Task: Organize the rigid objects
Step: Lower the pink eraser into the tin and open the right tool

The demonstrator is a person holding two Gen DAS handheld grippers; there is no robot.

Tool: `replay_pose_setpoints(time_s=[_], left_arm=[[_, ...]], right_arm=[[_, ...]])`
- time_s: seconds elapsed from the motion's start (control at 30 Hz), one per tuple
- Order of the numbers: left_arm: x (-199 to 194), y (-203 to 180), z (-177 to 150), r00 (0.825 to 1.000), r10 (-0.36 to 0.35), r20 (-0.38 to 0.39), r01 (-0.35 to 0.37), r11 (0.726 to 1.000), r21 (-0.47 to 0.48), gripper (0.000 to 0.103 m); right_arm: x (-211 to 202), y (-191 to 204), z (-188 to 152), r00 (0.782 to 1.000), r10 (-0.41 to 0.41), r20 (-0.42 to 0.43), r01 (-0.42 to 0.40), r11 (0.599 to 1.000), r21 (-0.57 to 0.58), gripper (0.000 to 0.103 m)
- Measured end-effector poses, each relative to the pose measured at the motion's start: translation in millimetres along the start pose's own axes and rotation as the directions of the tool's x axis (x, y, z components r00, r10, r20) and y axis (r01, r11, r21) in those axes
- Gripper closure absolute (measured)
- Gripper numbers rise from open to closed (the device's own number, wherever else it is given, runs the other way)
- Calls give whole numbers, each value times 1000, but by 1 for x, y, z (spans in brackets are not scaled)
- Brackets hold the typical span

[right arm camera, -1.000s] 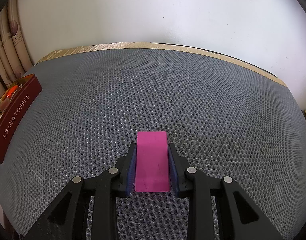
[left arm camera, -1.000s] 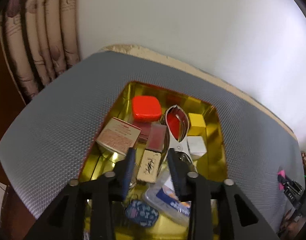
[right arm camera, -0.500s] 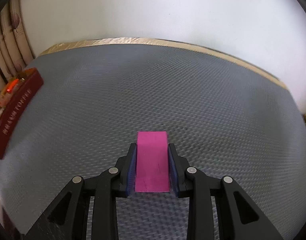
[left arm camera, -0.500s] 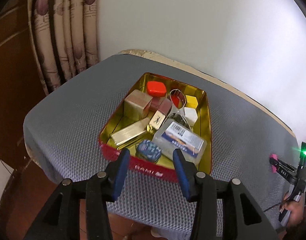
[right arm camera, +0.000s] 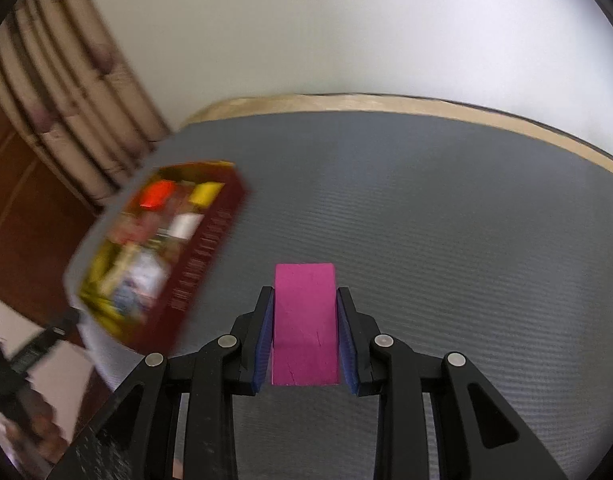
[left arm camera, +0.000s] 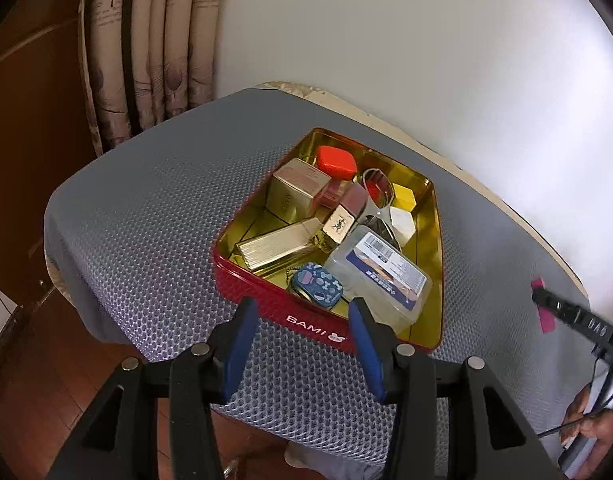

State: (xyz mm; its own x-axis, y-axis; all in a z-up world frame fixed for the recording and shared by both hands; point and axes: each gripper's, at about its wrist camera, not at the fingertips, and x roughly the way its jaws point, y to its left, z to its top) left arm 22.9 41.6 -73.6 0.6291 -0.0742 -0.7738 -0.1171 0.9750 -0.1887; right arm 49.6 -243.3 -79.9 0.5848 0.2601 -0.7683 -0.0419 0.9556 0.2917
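Right claw [right arm camera: 305,336] clamped on flat magenta rectangular block [right arm camera: 304,320], frame centre, above grey mesh-covered worktop [right arm camera: 446,220]. Left claw [left arm camera: 302,350] apart, empty, near red gold-lined tin [left arm camera: 274,304] of small items.

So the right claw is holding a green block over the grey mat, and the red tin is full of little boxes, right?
Almost. The block in the right claw is pink, not green; the right wrist view shows it clamped between the blue pads. The rest is right: it is held over the grey mat, and the red tin is full of little boxes.
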Motion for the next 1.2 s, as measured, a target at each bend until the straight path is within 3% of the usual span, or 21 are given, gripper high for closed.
replay_pose_setpoints(time_s=[0.17, 0.4, 0.77, 1.2], left_arm=[[3, 3, 2, 1000, 23, -7, -22, 1000, 7, 55], [11, 7, 2, 998, 28, -47, -28, 1000, 2, 55], [18, 12, 4, 997, 38, -66, -38, 999, -3, 55], [18, 11, 5, 997, 55, -53, -55, 998, 6, 53]], right_arm=[[19, 71, 23, 995, 94, -18, -95, 992, -81, 76], [65, 127, 36, 990, 125, -62, -132, 984, -118, 76], [105, 148, 39, 990, 110, -89, -123, 981, -150, 76], [121, 151, 33, 992, 89, -88, -104, 979, -177, 74]])
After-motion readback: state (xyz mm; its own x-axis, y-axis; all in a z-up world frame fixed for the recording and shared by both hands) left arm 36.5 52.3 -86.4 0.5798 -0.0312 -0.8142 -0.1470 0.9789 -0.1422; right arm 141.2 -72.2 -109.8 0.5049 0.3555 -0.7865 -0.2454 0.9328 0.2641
